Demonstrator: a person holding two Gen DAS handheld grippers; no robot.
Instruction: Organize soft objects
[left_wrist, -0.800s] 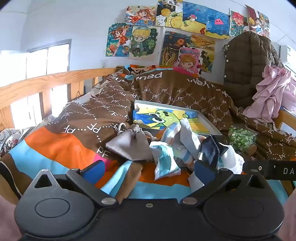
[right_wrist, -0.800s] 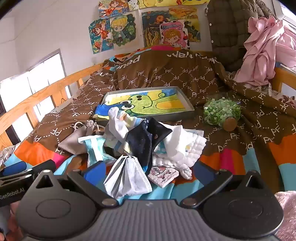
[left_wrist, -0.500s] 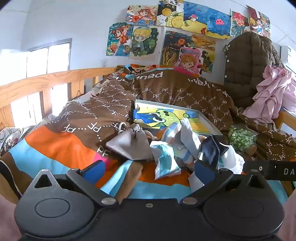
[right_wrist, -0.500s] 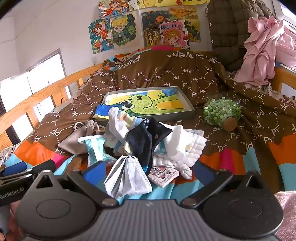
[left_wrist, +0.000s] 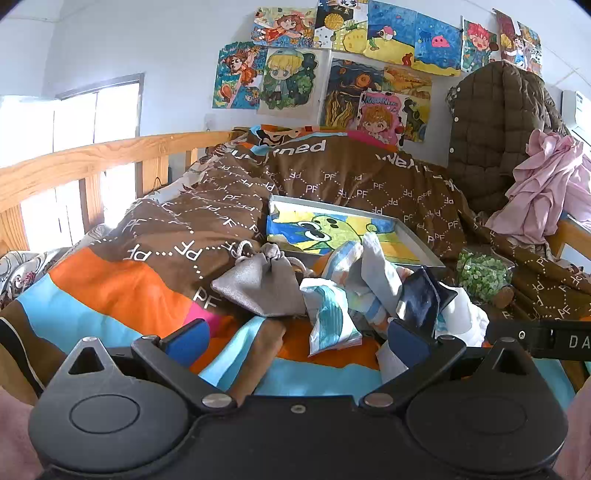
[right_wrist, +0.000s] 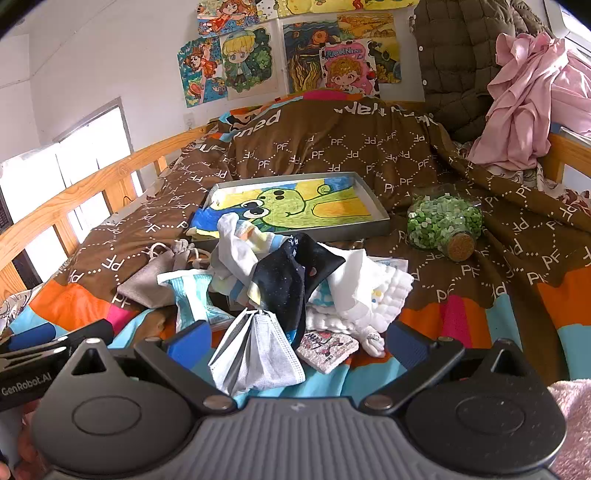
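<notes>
A heap of soft things lies on the bed cover: a grey drawstring pouch (left_wrist: 264, 290) (right_wrist: 155, 278), a dark navy cloth (right_wrist: 286, 282) (left_wrist: 419, 299), a white quilted cloth (right_wrist: 364, 291), a grey face mask (right_wrist: 255, 356) and a small patterned pad (right_wrist: 327, 349). My left gripper (left_wrist: 297, 338) is open and empty, just short of the pouch. My right gripper (right_wrist: 297, 341) is open, with the face mask lying between its fingers, untouched. A grey tray (right_wrist: 373, 223) (left_wrist: 424, 254) with a green cartoon picture lies behind the heap.
A corked jar of green bits (right_wrist: 445, 223) lies right of the tray. A wooden bed rail (left_wrist: 74, 162) runs along the left. A brown quilted coat (right_wrist: 461, 55) and pink cloth (right_wrist: 524, 99) hang at the back right. The left gripper's body (right_wrist: 40, 350) shows at the right view's lower left.
</notes>
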